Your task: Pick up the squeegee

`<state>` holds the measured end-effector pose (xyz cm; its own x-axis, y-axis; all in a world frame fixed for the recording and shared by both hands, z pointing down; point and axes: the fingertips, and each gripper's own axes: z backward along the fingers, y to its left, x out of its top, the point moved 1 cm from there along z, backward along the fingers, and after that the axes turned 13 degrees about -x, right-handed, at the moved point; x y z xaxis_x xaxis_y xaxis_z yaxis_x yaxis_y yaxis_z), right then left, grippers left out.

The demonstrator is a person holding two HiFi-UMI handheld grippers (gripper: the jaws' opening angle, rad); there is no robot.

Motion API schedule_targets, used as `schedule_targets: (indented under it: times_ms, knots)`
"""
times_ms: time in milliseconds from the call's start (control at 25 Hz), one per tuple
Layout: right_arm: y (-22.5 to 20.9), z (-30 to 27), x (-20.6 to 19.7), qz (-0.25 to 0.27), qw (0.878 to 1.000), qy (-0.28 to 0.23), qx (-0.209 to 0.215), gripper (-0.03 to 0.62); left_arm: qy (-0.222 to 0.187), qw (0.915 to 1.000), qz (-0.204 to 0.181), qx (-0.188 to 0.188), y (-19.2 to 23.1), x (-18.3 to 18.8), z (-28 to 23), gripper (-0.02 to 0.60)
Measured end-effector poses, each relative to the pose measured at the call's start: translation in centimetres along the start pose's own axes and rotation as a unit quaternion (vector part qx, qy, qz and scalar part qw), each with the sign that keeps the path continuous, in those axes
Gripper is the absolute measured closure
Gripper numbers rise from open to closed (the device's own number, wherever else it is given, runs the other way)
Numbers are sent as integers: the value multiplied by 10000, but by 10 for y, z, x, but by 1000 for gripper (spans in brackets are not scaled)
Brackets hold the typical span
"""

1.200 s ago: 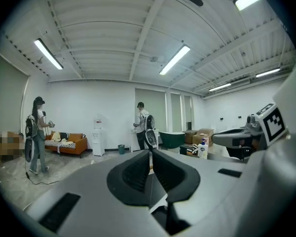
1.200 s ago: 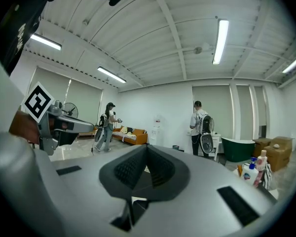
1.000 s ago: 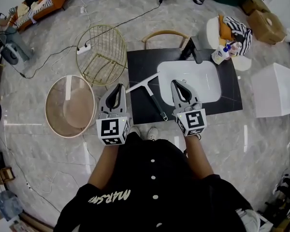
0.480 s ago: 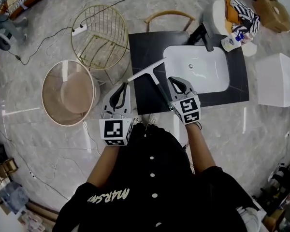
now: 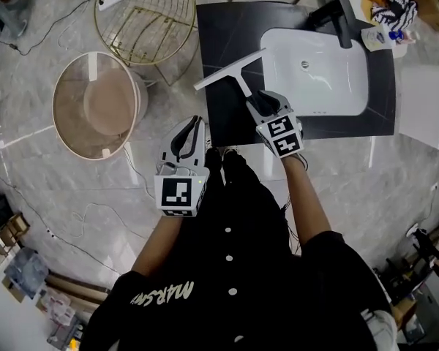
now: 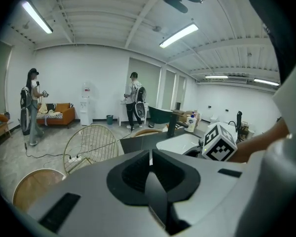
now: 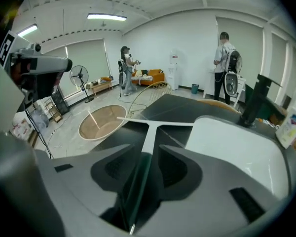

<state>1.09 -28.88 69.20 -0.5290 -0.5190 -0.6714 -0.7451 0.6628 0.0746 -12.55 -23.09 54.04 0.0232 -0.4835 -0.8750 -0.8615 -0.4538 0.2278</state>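
The right gripper point(image 5: 259, 99), jaws just now opening apart, straddles the handle of the white T-shaped squeegee point(image 5: 230, 69); the left gripper point(image 5: 195, 123) (empty) is closed.

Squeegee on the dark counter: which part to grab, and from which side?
Its handle, from the counter's near edge. The squeegee lies flat, blade crosswise at the far end, handle running back toward the person, slim enough for jaws to straddle. The right gripper, jaws just opened, has the handle between them.
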Motion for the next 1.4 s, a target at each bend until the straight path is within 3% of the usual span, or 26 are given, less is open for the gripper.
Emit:
schedule_targets:
  times_ms: [200, 440, 680, 1400]
  knots:
    - [6, -23, -19, 55, 9994, 341, 83, 431, 158, 9997, 174, -48, 2, -22, -8, 557]
    - [13, -38, -22, 211, 9991, 341, 111, 428, 324, 9990, 297, 4, 5, -44, -13, 557]
    - [16, -41, -22, 485, 9986, 208, 32, 465, 400, 9984, 375, 109, 8, -54, -12, 557]
    - [-13, -14, 7, 916, 9949, 1, -429, 506, 78, 9998, 56, 149, -4, -20, -5, 557]
